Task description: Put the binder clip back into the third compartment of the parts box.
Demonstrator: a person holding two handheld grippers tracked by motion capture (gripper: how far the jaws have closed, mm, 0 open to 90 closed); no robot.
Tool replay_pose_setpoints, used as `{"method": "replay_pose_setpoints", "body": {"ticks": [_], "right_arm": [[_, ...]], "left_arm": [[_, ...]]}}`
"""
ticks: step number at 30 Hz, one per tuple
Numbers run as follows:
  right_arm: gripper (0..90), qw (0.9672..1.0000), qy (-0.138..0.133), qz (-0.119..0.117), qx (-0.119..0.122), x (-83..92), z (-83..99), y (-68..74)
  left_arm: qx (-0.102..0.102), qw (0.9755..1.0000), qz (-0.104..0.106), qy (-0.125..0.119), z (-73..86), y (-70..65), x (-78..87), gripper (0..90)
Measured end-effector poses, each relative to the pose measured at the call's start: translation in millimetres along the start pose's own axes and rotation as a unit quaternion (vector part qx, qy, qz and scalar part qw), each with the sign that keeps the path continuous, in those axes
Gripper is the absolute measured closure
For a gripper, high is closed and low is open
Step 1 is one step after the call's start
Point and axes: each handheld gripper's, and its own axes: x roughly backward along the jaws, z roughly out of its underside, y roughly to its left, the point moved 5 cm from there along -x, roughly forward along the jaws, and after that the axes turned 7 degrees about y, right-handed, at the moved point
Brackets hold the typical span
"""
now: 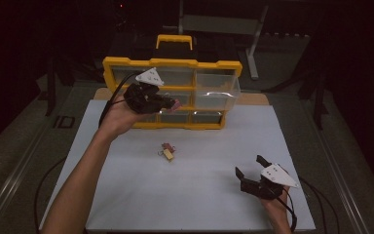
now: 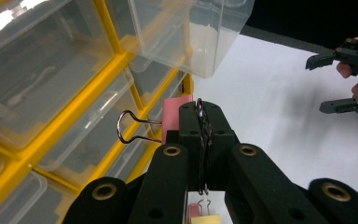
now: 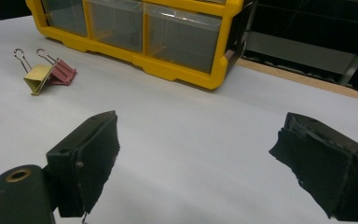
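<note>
My left gripper [image 1: 171, 103] is held up in front of the yellow drawer organizer [image 1: 171, 63], shut on a pink binder clip [image 1: 177, 104]. In the left gripper view the jaws [image 2: 200, 111] pinch one wire handle of that pink clip [image 2: 175, 112], while its other handle loop sticks out to the left. Beside it, one clear drawer [image 1: 217, 92] is pulled out of the organizer. Two more clips lie on the white board, one yellow [image 1: 169, 155] and one pink [image 1: 165, 146]. At the near right my right gripper [image 1: 248, 165] stands open and holds nothing.
The white board [image 1: 199, 204] covers the table, with dark floor and a metal stand behind the organizer. The right gripper view shows the yellow clip [image 3: 37, 77] and pink clip [image 3: 63, 72] at far left, and the organizer [image 3: 182, 70] ahead.
</note>
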Motion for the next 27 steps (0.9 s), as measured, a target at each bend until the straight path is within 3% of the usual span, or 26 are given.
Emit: {"method": "replay_pose_setpoints", "body": {"ticks": [27], "right_arm": [[11.7, 1.0000, 0.001, 0.000, 0.001, -0.5, 0.3, 0.0]], "left_arm": [[-0.021, 0.9994, -0.002, -0.029, -46.6, 16.5, 20.0, 89.0]]}}
